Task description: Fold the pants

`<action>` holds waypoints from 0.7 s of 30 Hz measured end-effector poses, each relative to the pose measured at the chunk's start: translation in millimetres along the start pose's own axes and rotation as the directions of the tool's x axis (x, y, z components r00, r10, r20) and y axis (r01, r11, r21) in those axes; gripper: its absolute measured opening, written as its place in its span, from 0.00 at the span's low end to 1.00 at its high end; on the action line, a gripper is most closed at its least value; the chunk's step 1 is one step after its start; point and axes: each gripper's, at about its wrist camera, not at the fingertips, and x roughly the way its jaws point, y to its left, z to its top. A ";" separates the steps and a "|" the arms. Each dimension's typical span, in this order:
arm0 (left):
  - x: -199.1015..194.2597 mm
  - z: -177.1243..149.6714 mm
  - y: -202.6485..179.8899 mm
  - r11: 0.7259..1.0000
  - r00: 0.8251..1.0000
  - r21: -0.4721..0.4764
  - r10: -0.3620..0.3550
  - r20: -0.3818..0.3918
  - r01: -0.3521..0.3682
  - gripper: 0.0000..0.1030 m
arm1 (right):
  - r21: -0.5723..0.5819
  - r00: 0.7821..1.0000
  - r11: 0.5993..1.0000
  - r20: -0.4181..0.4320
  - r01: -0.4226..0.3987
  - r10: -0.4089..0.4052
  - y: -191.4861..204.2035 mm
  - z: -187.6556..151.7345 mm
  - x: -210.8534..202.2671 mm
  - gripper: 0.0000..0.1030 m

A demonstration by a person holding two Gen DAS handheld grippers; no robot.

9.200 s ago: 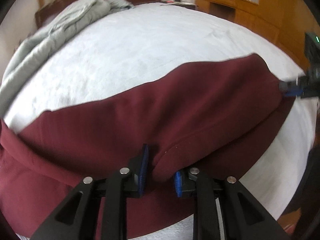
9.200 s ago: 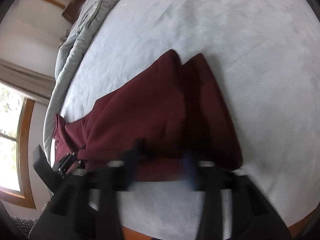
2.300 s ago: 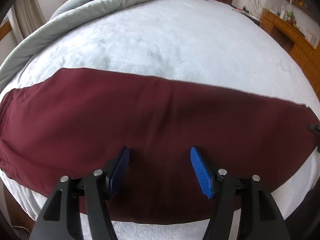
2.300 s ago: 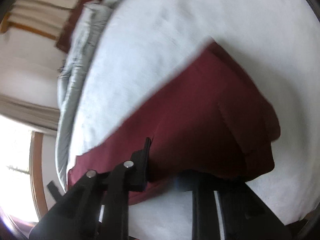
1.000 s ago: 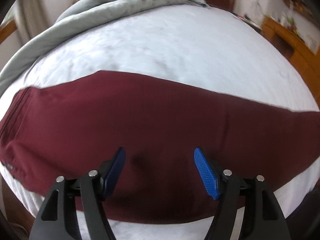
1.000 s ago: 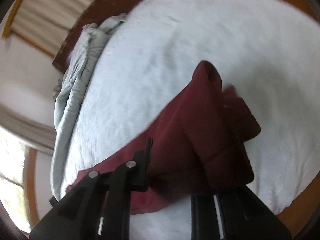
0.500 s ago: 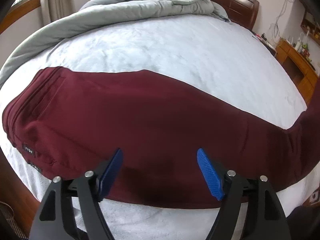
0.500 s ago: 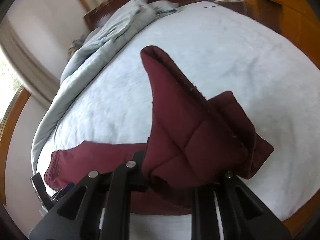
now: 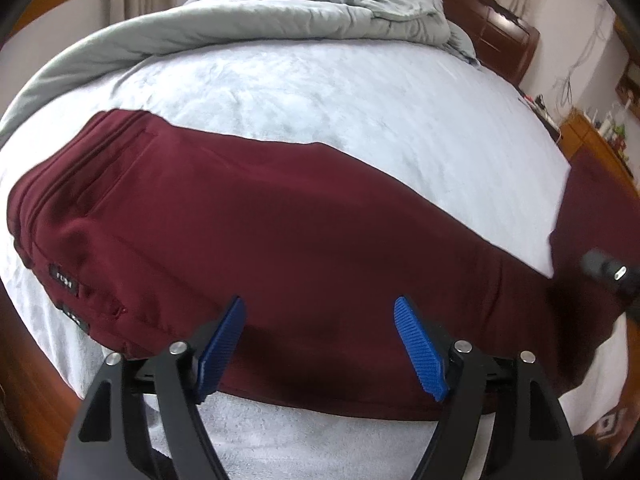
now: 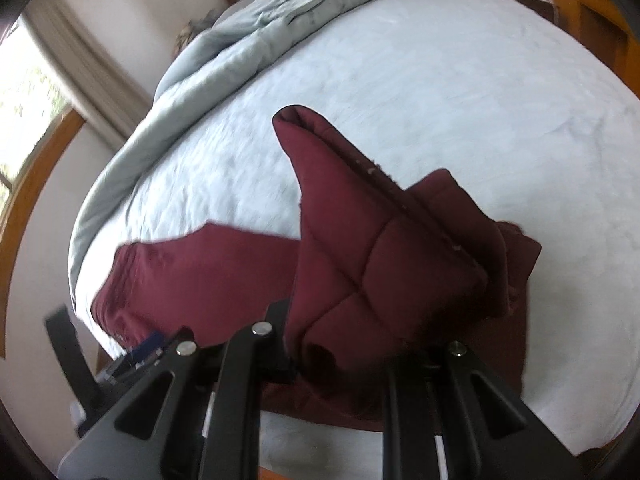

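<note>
The maroon pants [image 9: 304, 240] lie lengthwise across the bed [image 9: 360, 92], waistband at the left. The leg ends [image 10: 384, 256] are gripped in the closed right gripper [image 10: 360, 360] and lifted; they should be carried over to the waistband with edges aligned. The left gripper [image 9: 318, 344] hovers wide open over the near edge, holding nothing. The right gripper's fingers are hidden by cloth, and blur obscures the cuffs.

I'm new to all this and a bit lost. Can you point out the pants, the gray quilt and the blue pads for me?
pants [image 9: 280, 216]: left wrist view, flat middle of the fabric.
quilt [image 9: 240, 28]: left wrist view, bunched middle fold.
pads [image 9: 418, 348]: left wrist view, ribbed face of the picture-right pad.
</note>
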 end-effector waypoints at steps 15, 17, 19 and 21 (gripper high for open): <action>-0.4 2.1 14.6 0.985 0.993 -0.121 -0.122 0.004 0.121 0.75 | -0.149 0.989 0.989 -0.150 -0.015 -0.007 37.8 -40.6 81.6 0.33; -0.7 3.1 9.8 0.979 0.986 -0.119 -0.165 -0.009 0.163 0.75 | -0.121 0.981 0.987 -0.179 -0.101 0.078 35.9 -41.9 79.8 0.64; 4.4 3.3 6.1 0.964 0.970 -0.131 -0.238 -0.047 0.230 0.75 | -0.090 0.966 0.982 -0.216 -0.165 0.142 36.1 -43.4 76.1 0.74; 11.8 1.8 5.3 0.945 0.950 -0.162 -0.300 -0.082 0.284 0.76 | -0.092 0.953 0.972 -0.235 -0.216 0.190 35.6 -47.0 66.8 0.74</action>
